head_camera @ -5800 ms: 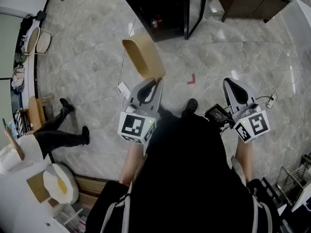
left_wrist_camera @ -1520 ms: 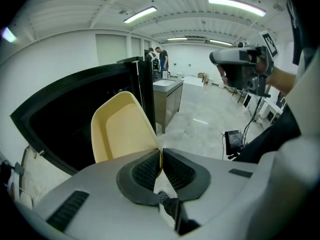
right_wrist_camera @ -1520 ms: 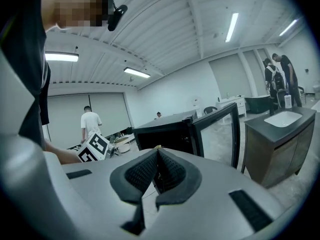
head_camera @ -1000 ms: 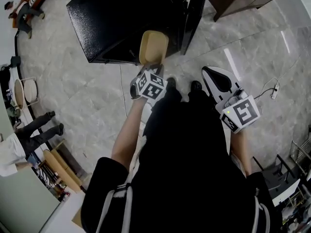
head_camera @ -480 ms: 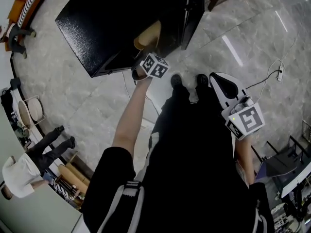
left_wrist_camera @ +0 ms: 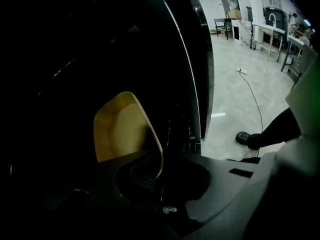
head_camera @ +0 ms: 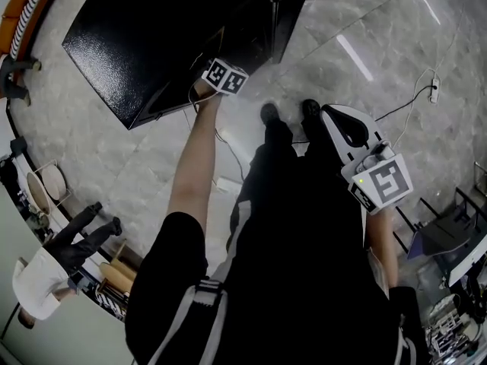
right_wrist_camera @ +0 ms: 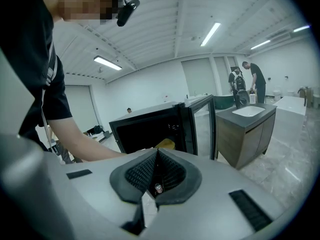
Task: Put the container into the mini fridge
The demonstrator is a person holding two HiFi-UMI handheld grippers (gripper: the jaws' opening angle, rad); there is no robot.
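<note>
The black mini fridge stands on the marble floor with its door swung open. My left arm reaches into the opening; only the left gripper's marker cube shows in the head view. In the left gripper view, my left gripper is shut on the edge of the tan container, which sits inside the dark fridge interior. The right gripper view shows the fridge from the front, with the container peeking out. My right gripper hangs at my right side, shut and holding nothing.
A cable and power strip lie on the floor to the right. A person in a white top is at the lower left. A wooden vanity stands right of the fridge door, with people behind it.
My left gripper has pushed forward into the fridge with the container, which is now hidden from the head view. The right gripper has hardly moved.
</note>
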